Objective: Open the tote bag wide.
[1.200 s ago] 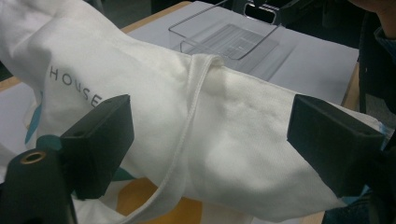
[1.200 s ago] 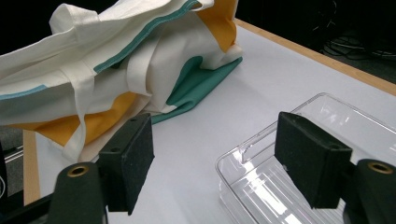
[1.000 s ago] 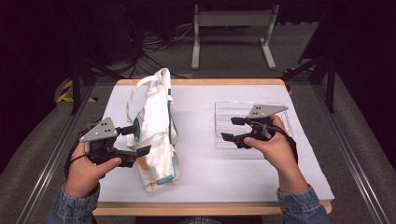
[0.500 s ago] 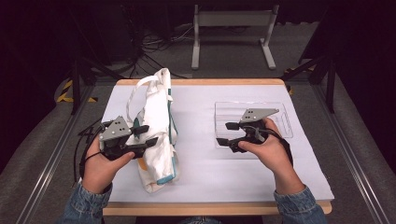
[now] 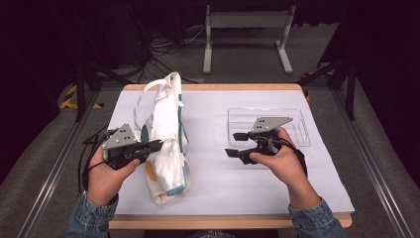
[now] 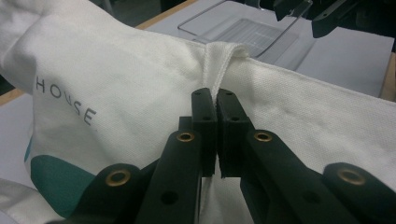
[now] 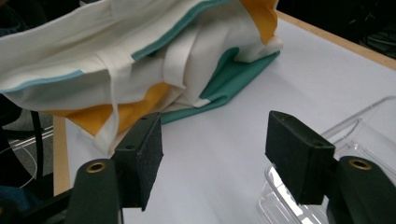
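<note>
Beyond my left gripper [image 5: 157, 144] the white table cover [image 5: 213, 183] runs bare across to my right gripper [image 5: 234, 145], and past that tool's body the cover continues to the wooden table edge [image 5: 233, 221] on my side; open room lies between the two tools. Just behind my right gripper sits a clear plastic tray [image 5: 297, 124], and I see nothing in it; in the right gripper view its corner lies under the right-hand jaw. The cream tote bag [image 5: 166, 144], printed in teal and orange, lies lengthwise on the cover directly ahead of my left gripper, its handles [image 5: 148, 91] trailing toward the far edge. My left gripper [image 6: 216, 105] has just closed and its jaws stand pressed together, pinching a raised fold of the bag's cloth [image 6: 219, 70] between the pads; lettering on the bag reads to the left of the jaws. My right gripper [image 7: 212, 140] has just been closing yet stands spread, nothing between its jaws, pointed at the bag's folded end [image 7: 224, 79] across bare cover.
</note>
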Motion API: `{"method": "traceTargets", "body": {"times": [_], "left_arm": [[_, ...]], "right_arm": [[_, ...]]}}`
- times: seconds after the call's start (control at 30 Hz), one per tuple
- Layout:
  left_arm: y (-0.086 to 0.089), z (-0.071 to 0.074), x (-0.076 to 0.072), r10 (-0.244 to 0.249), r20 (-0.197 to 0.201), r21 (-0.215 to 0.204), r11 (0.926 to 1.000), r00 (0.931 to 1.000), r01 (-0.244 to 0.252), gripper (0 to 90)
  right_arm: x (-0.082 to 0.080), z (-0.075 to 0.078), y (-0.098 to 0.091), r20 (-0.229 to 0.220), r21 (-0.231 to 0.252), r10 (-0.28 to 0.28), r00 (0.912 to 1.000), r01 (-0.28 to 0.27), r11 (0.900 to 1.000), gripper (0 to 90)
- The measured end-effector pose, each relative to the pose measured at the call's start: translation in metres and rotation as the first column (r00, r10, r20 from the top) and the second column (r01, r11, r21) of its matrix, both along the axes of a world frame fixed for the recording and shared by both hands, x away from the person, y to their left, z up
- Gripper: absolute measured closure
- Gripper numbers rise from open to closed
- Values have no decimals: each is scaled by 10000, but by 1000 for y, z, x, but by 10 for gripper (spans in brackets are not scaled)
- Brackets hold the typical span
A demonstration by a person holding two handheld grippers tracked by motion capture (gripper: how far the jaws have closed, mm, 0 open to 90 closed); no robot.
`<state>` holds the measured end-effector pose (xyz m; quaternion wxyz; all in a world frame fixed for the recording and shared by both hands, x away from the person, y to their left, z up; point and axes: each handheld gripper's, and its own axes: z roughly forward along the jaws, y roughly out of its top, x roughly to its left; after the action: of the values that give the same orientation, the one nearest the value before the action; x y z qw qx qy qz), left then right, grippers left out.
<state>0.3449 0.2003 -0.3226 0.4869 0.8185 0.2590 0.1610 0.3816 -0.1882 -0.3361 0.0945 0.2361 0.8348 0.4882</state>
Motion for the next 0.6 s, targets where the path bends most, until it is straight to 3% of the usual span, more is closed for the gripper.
{"method": "traceTargets", "body": {"times": [0.33, 0.6], "left_arm": [[5, 2, -3, 103, 126, -297, 9995, 9999, -99, 874], [3, 2, -3, -7, 66, -307, 9995, 10000, 9, 872]], "right_arm": [[-13, 7, 24, 601, 557, 617, 9963, -650, 9963, 394], [-19, -2, 50, 853, 620, 1234, 9887, -1289, 9897, 422]]}}
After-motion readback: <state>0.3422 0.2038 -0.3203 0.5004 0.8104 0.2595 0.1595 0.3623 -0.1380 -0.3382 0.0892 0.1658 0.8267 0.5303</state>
